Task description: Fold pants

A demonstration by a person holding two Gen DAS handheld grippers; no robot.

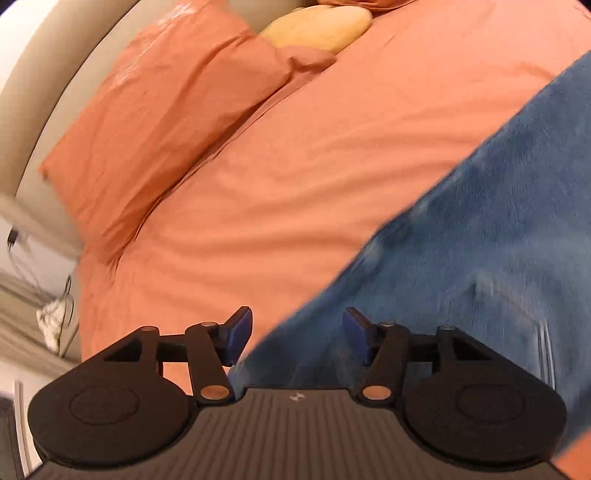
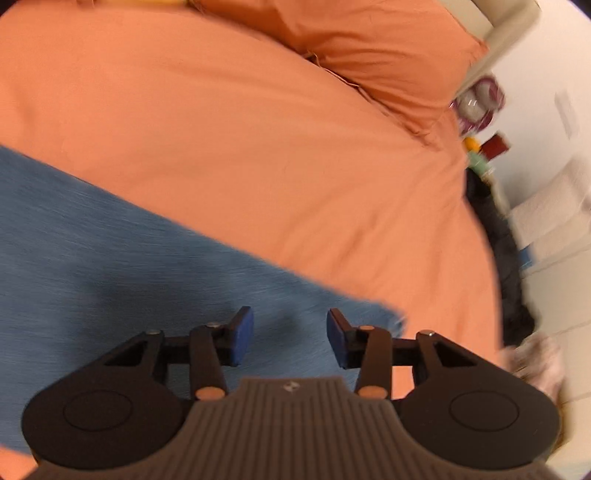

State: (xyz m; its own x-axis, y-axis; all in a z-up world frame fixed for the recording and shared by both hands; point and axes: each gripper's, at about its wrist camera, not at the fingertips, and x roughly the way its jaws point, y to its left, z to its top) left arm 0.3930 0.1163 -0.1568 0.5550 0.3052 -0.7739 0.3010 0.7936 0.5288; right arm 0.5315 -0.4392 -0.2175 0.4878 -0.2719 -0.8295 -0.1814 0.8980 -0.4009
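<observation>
Blue jeans (image 1: 480, 240) lie flat on an orange duvet (image 1: 295, 166). In the left wrist view they run from the lower middle up to the right edge. My left gripper (image 1: 297, 338) hovers open over their left edge, with nothing between its blue pads (image 1: 240, 332). In the right wrist view the jeans (image 2: 129, 258) fill the lower left, and one end of the fabric lies at the lower right. My right gripper (image 2: 290, 338) is open above that end, its pads (image 2: 242, 336) clear of the denim. Both views are motion-blurred.
Orange pillows (image 1: 166, 122) and a yellow cushion (image 1: 317, 29) lie at the head of the bed, against a beige headboard (image 1: 44, 74). To the right of the bed (image 2: 258, 129) are a dark garment (image 2: 495, 236), small items (image 2: 480, 107) and a white wall.
</observation>
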